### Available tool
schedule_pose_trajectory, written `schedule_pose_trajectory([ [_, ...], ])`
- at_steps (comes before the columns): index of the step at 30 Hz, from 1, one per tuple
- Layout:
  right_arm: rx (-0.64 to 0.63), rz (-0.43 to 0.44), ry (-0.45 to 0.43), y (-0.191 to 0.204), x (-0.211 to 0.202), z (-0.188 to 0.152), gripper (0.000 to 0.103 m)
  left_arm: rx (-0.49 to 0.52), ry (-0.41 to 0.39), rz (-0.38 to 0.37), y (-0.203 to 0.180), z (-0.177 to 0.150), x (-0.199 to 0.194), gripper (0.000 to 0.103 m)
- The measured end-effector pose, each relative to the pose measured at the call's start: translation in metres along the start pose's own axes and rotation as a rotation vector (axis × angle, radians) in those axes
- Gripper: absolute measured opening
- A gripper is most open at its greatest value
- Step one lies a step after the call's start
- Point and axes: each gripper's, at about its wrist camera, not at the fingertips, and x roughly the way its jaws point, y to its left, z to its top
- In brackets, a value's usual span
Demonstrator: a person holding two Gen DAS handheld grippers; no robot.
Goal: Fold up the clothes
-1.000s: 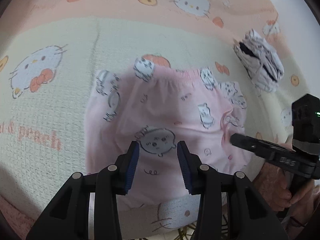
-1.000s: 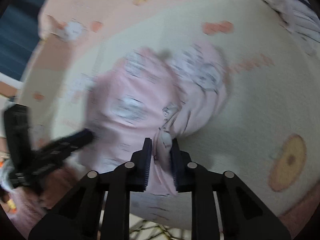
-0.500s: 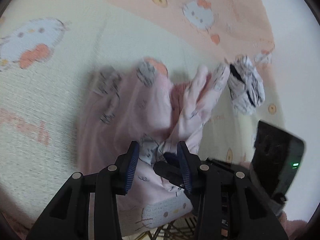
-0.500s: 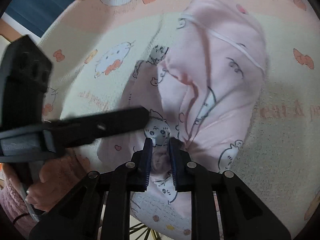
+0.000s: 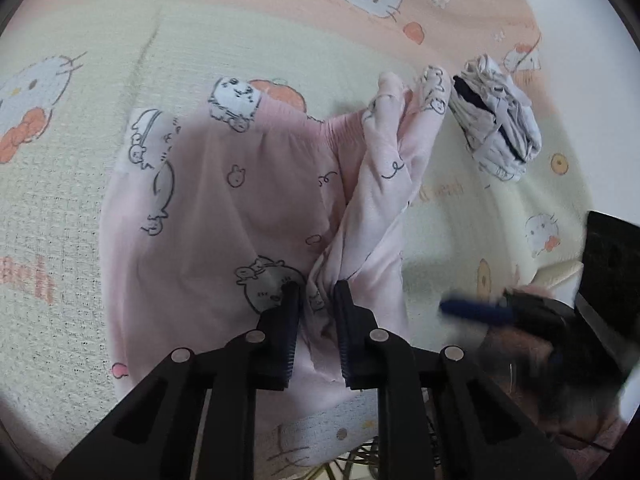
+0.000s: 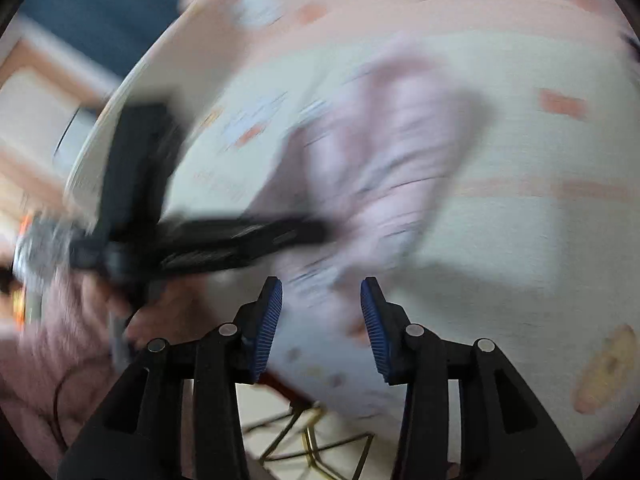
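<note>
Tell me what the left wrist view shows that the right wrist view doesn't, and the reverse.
Left wrist only: the left claw closing on a bunched fold of the pink garment, sharp cartoon prints and elastic waistband, and a folded white and dark garment at upper right.

Right wrist only: the right claw opening with nothing pressed between its pads, a dark blue background beyond the table edge, and gold wire legs below.

Both: the pink garment on the cat-print cloth, and the other claw, blurred, at the frame's side.
</note>
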Motion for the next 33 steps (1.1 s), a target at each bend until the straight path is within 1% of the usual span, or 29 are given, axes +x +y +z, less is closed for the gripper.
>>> schedule_pose_trajectory([
  [2,0.127,-0.039,-0.059,-0.023,-0.001,0.003,0.044,-0.02,-0.005,-0.052,0.001,0.001,-0.003,0.019],
  [3,0.144,-0.038,-0.065,-0.027,0.004,0.004,0.044,-0.019,-0.013,-0.065,-0.001,0.001,-0.005,0.02],
  [4,0.134,-0.043,-0.048,-0.026,0.014,0.004,0.044,-0.007,-0.021,-0.064,-0.004,0.0,-0.007,0.026],
  [5,0.103,-0.062,-0.018,-0.021,0.024,0.005,0.044,0.004,-0.029,-0.062,-0.007,0.0,-0.008,0.035],
  [6,0.046,-0.088,0.019,-0.013,0.035,0.004,0.044,0.014,-0.036,-0.06,-0.009,0.0,-0.009,0.038],
  [7,0.014,-0.1,0.036,-0.008,0.04,0.002,0.044,0.016,-0.029,-0.059,-0.01,0.0,-0.008,0.04],
  [8,-0.017,-0.11,0.056,-0.002,0.046,0.0,0.044,0.013,-0.017,-0.049,-0.009,-0.001,-0.005,0.04],
  [10,-0.035,-0.113,0.06,0.001,0.047,-0.003,0.044,0.026,-0.003,-0.011,-0.01,-0.002,0.001,0.04],
  [12,-0.023,-0.108,0.061,-0.002,0.047,-0.003,0.044,0.054,-0.003,0.036,-0.014,-0.002,0.003,0.03],
  [13,-0.006,-0.103,0.06,-0.006,0.045,-0.003,0.044,0.067,-0.015,0.051,-0.018,-0.002,0.001,0.017],
  [14,0.014,-0.099,0.056,-0.013,0.043,-0.006,0.044,0.08,-0.034,0.06,-0.021,-0.002,-0.004,0.013],
  [16,0.059,-0.105,0.033,-0.018,0.04,-0.004,0.044,0.107,-0.072,0.077,-0.028,-0.003,-0.014,0.011],
  [17,0.073,-0.118,0.013,-0.02,0.036,-0.003,0.044,0.123,-0.102,0.085,-0.032,-0.005,-0.025,0.011],
  [21,0.111,-0.186,-0.076,-0.019,0.017,0.004,0.044,0.095,-0.158,0.108,-0.023,-0.013,-0.062,0.01],
  [22,0.11,-0.196,-0.095,-0.014,0.012,0.007,0.044,0.085,-0.163,0.118,-0.021,-0.016,-0.066,0.01],
  [24,0.081,-0.202,-0.127,-0.004,0.004,0.013,0.045,0.034,-0.162,0.136,0.001,-0.023,-0.082,0.01],
  [25,0.063,-0.198,-0.133,0.002,0.003,0.016,0.046,0.003,-0.153,0.144,0.011,-0.027,-0.084,0.01],
  [26,0.046,-0.189,-0.131,0.009,0.004,0.017,0.046,-0.025,-0.142,0.146,0.021,-0.031,-0.083,0.01],
  [27,0.025,-0.176,-0.119,0.025,0.022,0.022,0.048,-0.055,-0.112,0.135,0.033,-0.033,-0.081,0.01],
  [28,0.005,-0.163,-0.107,0.04,0.038,0.026,0.048,-0.069,-0.09,0.148,0.039,-0.032,-0.076,0.011],
  [29,-0.011,-0.156,-0.093,0.047,0.045,0.025,0.049,-0.082,-0.068,0.161,0.045,-0.031,-0.07,0.012],
  [30,-0.03,-0.156,-0.075,0.052,0.05,0.021,0.049,-0.096,-0.046,0.174,0.051,-0.031,-0.064,0.012],
  [32,-0.063,-0.167,-0.03,0.056,0.06,0.011,0.049,-0.122,-0.004,0.202,0.062,-0.029,-0.053,0.019],
  [33,-0.081,-0.19,0.004,0.055,0.071,0.005,0.049,-0.128,-0.014,0.238,0.063,-0.027,-0.052,0.019],
])
